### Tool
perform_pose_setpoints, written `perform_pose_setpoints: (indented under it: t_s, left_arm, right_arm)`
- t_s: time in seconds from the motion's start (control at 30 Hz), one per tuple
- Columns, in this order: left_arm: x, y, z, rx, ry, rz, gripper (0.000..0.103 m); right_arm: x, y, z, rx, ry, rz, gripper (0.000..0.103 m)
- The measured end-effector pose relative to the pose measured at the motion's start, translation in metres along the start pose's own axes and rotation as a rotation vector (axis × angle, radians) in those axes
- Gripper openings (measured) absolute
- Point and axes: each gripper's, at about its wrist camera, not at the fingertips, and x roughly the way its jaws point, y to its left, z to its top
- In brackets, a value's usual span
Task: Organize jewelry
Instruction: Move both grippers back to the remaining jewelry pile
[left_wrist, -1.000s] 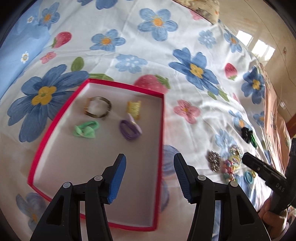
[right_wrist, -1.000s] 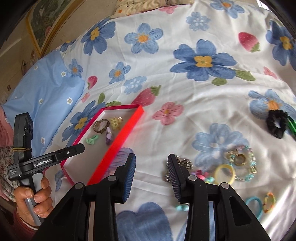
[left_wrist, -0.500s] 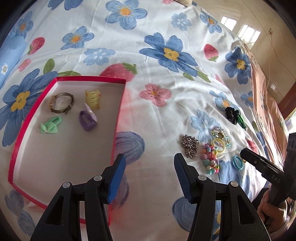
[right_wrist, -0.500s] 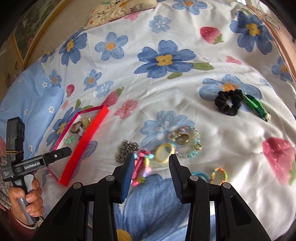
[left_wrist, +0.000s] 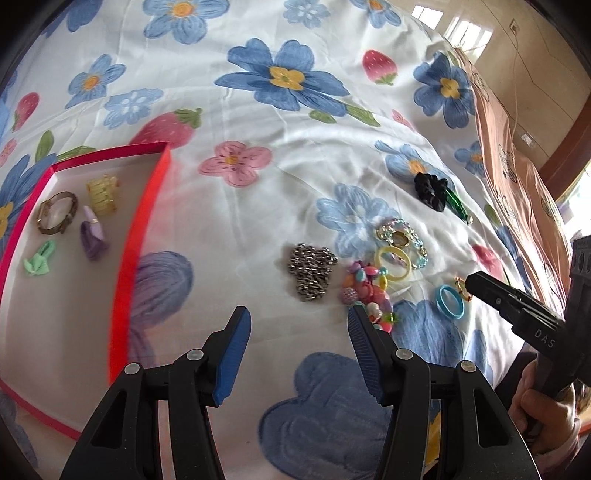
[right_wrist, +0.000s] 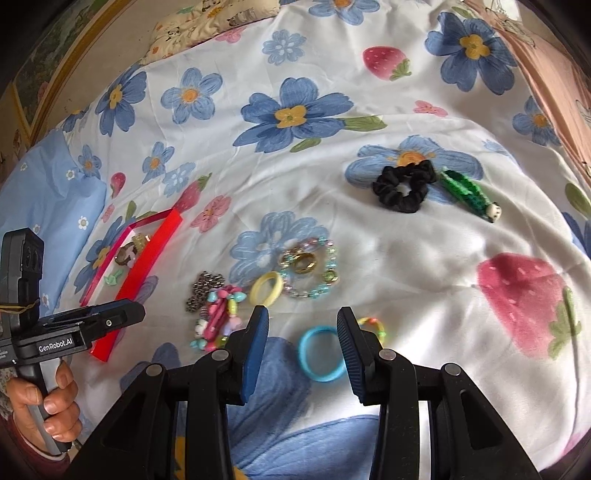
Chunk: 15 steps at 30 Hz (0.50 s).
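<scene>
A red-rimmed box (left_wrist: 125, 254) lies at the left on the floral bedsheet and holds a watch (left_wrist: 55, 212), a yellow claw clip (left_wrist: 103, 194), a purple piece (left_wrist: 92, 236) and a green bow (left_wrist: 38, 260). Loose jewelry lies to its right: a silver chain (left_wrist: 312, 267), a coloured bead bracelet (left_wrist: 367, 291), a yellow ring (left_wrist: 393, 264), a blue ring (right_wrist: 321, 352) and a black scrunchie (right_wrist: 404, 186). My left gripper (left_wrist: 299, 321) is open and empty just short of the chain. My right gripper (right_wrist: 301, 321) is open and empty, its tips either side of the blue ring.
A green hair clip (right_wrist: 469, 194) lies beside the scrunchie. A beaded bracelet with gold rings (right_wrist: 310, 269) sits behind the yellow ring. A light blue pillow (right_wrist: 44, 192) is at the far left. A pink cloth (left_wrist: 517, 166) drapes the bed's right edge.
My left gripper has swung right, from over the box to the loose jewelry pile. My right gripper has also moved right, from the box edge to over the blue ring. Both stay open.
</scene>
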Motion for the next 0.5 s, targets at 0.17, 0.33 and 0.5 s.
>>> perform_pose_setpoints:
  t_s: [0.17, 0.33, 0.5]
  left_arm:
    - [0.02, -0.013, 0.003, 0.022, 0.02, -0.004, 0.053]
    - [0.044, -0.022, 0.008, 0.047, 0.053, 0.009, 0.048]
    - [0.061, -0.034, 0.011, 0.087, 0.072, 0.001, 0.044]
  right_arm:
    - [-0.004, -0.016, -0.004, 0.013, 0.008, -0.042, 0.04]
    - [-0.002, -0.026, -0.01, 0.027, 0.027, -0.049, 0.04]
    - [-0.001, -0.024, -0.016, 0.017, 0.039, -0.049, 0.039]
